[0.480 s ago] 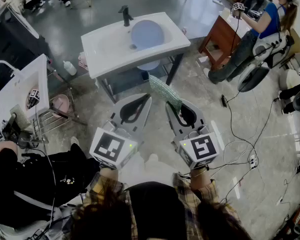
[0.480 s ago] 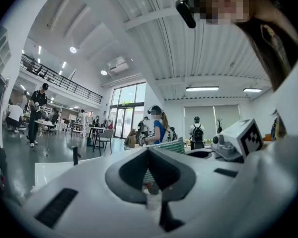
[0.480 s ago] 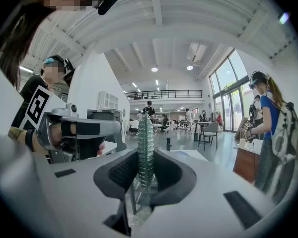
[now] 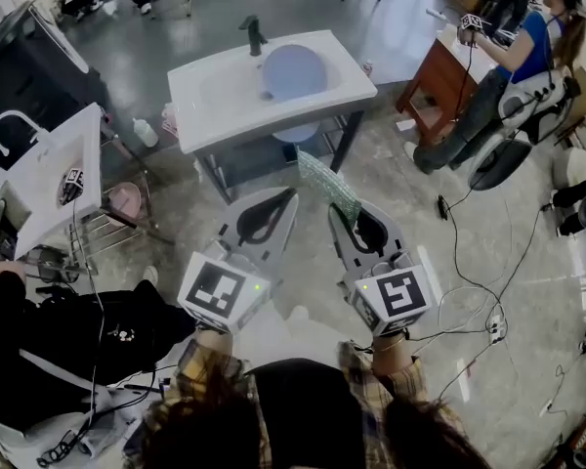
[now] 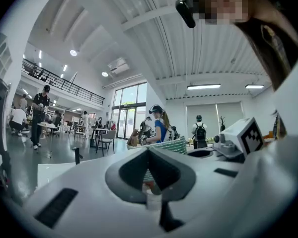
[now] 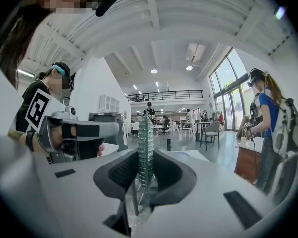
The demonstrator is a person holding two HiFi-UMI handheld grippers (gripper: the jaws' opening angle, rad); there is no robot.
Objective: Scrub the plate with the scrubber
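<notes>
Here the left gripper [image 4: 289,193] has its jaws pressed together, with nothing between them; the right gripper [image 4: 340,219] is clamped on the green mesh scrubber [image 4: 326,183], which stands on edge between the pads and sticks out past the tips toward the sink [image 4: 215,106]. Both grippers are held side by side, about level, in front of the person and well short of that white sink; the blue plate [image 4: 291,70] lies in the basin, just right of the dark faucet [image 4: 254,33], and neither gripper touches it.
</notes>
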